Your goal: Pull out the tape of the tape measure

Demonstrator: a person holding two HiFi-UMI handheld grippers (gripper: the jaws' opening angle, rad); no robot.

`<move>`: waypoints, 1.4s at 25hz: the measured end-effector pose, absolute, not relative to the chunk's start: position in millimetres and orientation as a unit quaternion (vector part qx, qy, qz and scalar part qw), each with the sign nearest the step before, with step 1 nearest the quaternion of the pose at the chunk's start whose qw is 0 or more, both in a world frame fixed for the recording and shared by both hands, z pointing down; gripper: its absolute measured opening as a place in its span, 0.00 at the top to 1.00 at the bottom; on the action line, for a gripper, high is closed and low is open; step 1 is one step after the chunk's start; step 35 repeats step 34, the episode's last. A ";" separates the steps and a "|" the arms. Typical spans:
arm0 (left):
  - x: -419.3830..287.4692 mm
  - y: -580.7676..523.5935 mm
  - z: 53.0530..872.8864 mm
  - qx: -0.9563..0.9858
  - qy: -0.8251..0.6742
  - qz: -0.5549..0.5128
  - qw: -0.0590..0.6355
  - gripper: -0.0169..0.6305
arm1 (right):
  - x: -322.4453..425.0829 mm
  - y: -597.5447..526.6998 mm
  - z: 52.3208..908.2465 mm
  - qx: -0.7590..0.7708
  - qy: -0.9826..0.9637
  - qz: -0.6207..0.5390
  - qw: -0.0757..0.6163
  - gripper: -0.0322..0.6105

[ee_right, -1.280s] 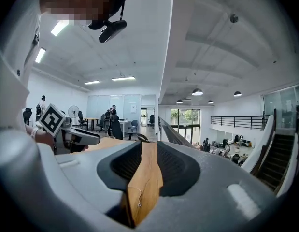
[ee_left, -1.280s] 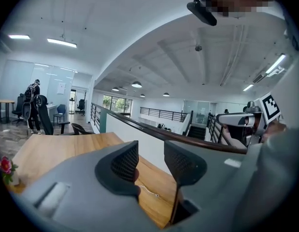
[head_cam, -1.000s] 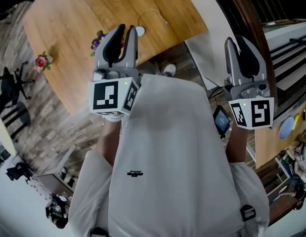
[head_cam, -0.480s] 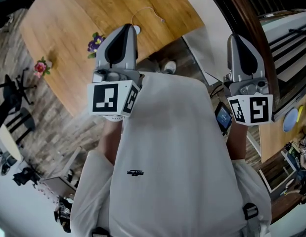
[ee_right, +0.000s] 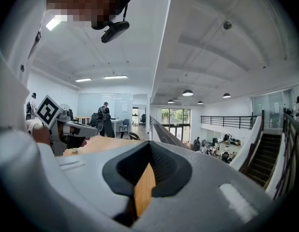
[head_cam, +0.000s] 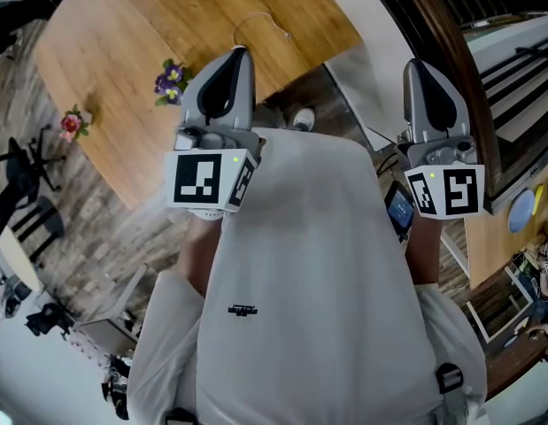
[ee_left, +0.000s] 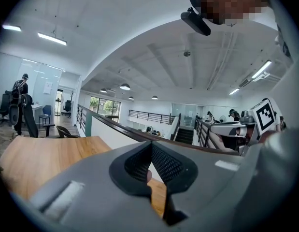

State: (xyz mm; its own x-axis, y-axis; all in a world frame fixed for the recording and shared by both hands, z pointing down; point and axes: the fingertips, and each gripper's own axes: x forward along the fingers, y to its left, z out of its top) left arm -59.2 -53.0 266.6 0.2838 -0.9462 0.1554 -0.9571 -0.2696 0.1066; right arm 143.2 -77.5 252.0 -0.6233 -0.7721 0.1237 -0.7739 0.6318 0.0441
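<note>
Tape measure is not showing clearly; a thin curl point(head_cam: 258, 20) is lying on the tabletop point(head_cam: 114, 51), upper centre. Left claw point(head_cam: 237, 53) and right claw point(head_cam: 416, 64) are hovering closed, empty. Probably light, rigid case, springy blade: pinch the end hook.

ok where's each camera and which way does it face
Head view: on the person's head, facing steeply down at the wooden table; shows shirt, left gripper, right gripper.
Left gripper view: on that gripper, along its shut jaws, across the office; shows the right gripper.
Right gripper view: likewise, jaws shut; shows the left gripper.
Shared: the table.
</note>
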 end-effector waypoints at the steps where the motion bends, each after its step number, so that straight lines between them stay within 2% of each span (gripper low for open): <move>1: -58.0 -52.8 265.8 0.797 -0.597 0.030 0.090 0.95 | 143.3 -76.8 251.5 0.429 -0.901 0.007 0.066 0.95; 35: -34.8 -55.1 270.7 0.805 -0.585 0.039 0.091 0.95 | 151.4 -75.8 252.9 0.427 -0.902 0.007 0.059 0.95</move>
